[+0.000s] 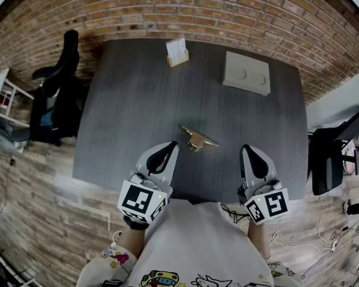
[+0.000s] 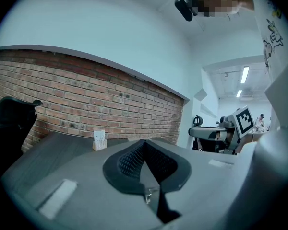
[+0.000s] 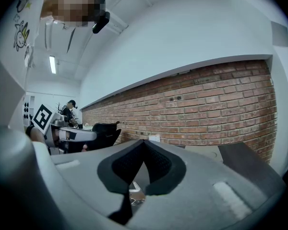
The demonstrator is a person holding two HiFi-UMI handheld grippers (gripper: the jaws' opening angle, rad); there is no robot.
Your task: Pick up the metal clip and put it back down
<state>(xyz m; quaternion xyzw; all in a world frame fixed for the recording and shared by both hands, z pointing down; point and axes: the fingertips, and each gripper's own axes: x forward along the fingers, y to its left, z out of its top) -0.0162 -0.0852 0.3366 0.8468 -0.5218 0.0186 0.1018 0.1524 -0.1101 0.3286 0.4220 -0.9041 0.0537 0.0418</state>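
Observation:
A gold metal clip (image 1: 197, 138) lies on the dark grey table (image 1: 131, 112), a little past and between my two grippers. My left gripper (image 1: 170, 146) hovers near the table's front edge, just left of the clip, jaws shut and empty. On the right, my right gripper (image 1: 246, 150) is also shut with nothing in it. In the left gripper view the gripper (image 2: 144, 147) points up over the table toward the brick wall; in the right gripper view the gripper (image 3: 144, 145) does the same. The clip shows in neither gripper view.
A small card holder (image 1: 177, 51) and a flat beige box (image 1: 246, 72) stand at the table's far edge by the brick wall (image 1: 185, 11). A black chair (image 1: 57, 94) is left of the table, another chair (image 1: 335, 154) to the right.

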